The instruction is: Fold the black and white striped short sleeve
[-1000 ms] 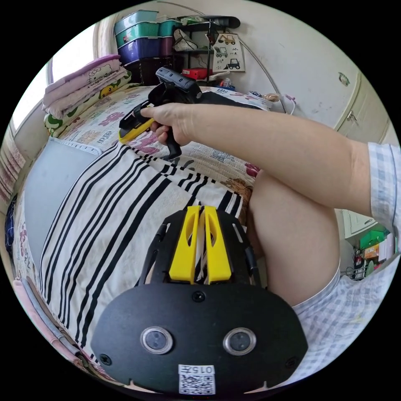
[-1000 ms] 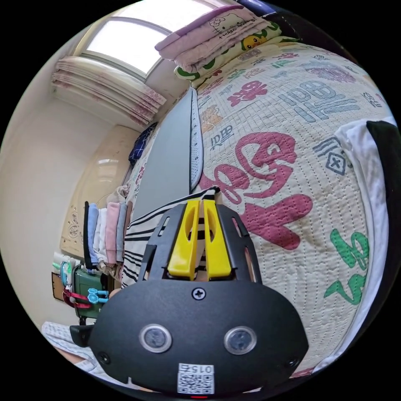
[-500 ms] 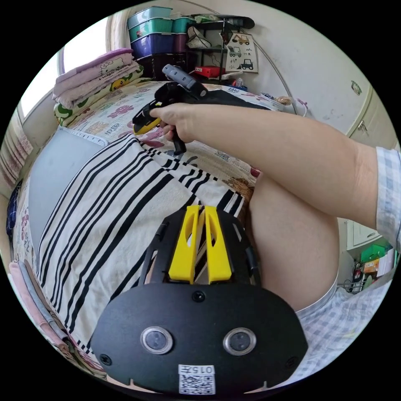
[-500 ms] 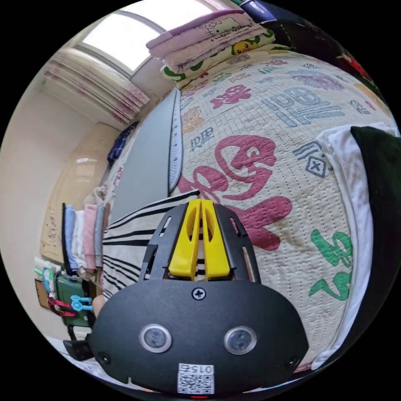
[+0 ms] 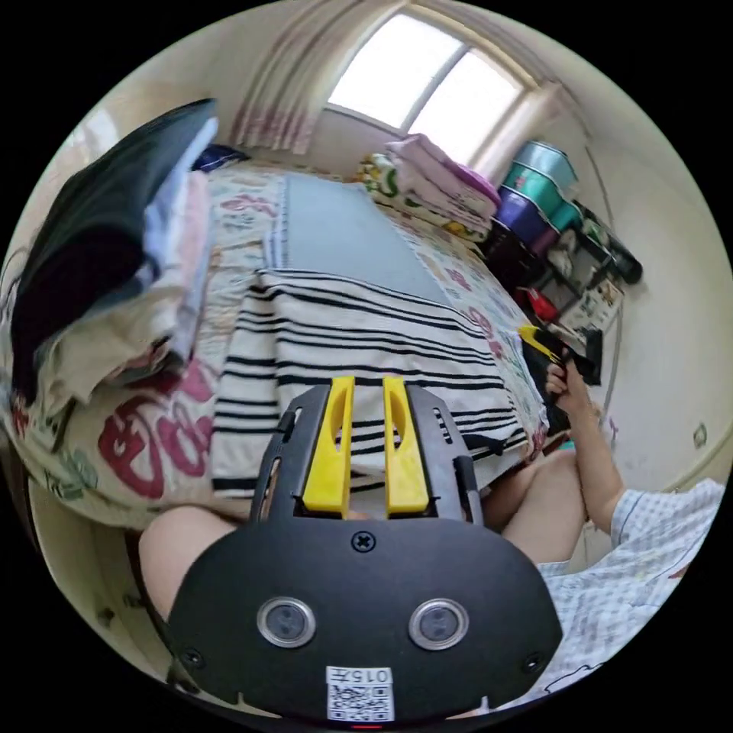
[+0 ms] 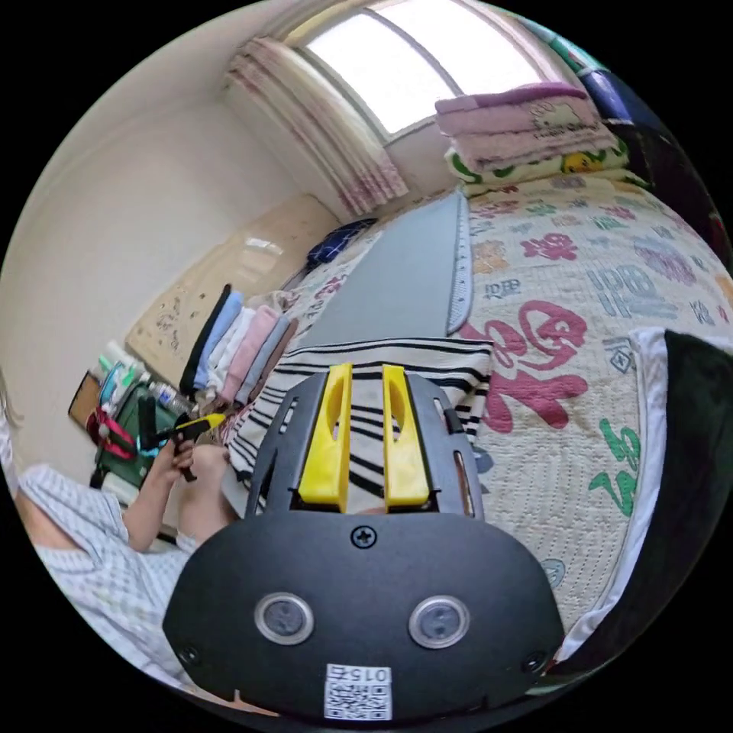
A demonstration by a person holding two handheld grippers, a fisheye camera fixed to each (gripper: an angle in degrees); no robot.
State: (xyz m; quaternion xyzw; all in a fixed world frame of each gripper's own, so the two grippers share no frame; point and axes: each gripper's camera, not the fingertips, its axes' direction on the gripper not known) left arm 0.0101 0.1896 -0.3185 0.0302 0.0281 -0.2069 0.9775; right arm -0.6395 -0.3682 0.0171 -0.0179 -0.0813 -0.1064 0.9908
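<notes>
The black and white striped short sleeve (image 5: 366,336) lies flat as a folded rectangle near the bed's front edge, seen also in the right gripper view (image 6: 458,374). My left gripper (image 5: 366,379) hovers over its near edge, jaws open and holding nothing. My right gripper (image 6: 366,369) is open too, above the shirt's other end. In the left gripper view the right gripper (image 5: 546,343) sits in a hand off the shirt's right side. In the right gripper view the left gripper (image 6: 187,429) is held off the shirt's left side.
A stack of folded clothes (image 5: 114,282) stands left of the shirt. A grey mat (image 5: 336,229) lies behind it on the patterned quilt (image 6: 580,321). Folded blankets (image 5: 435,183) and storage bins (image 5: 534,191) sit at the back. A black and white garment (image 6: 687,427) lies to the right. The person's knees (image 5: 534,489) are at the bed's edge.
Both grippers were shut on the shirt's edge; now both are open and drawn back from it. The shirt lies flat on the bed. Both cameras swung widely.
</notes>
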